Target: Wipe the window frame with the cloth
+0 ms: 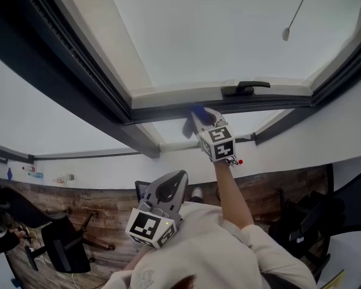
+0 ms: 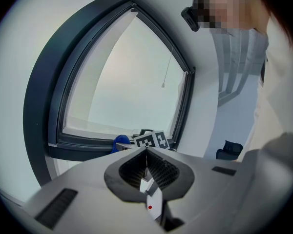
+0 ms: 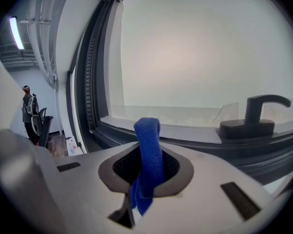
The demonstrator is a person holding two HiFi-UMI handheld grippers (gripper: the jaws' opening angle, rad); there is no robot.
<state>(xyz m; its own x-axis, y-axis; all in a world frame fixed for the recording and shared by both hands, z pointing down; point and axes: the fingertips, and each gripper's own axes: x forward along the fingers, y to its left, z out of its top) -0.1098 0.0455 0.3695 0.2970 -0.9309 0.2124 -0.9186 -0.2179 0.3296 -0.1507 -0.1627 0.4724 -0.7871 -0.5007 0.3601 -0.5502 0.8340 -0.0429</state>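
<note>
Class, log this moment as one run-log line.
right gripper: shut on blue cloth, near window frame | left gripper: shut, empty, held low

The blue cloth [image 3: 147, 150] looks coarsely woven and matt. The dark window frame [image 3: 84, 96] is smooth with a faint sheen (ribbed along one channel). The right tongs [image 3: 147, 168] have a matt grey plastic shell.

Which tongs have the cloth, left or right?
The right tongs, shut on the blue cloth at the window frame. The left tongs are shut on nothing, held back from it.
</note>
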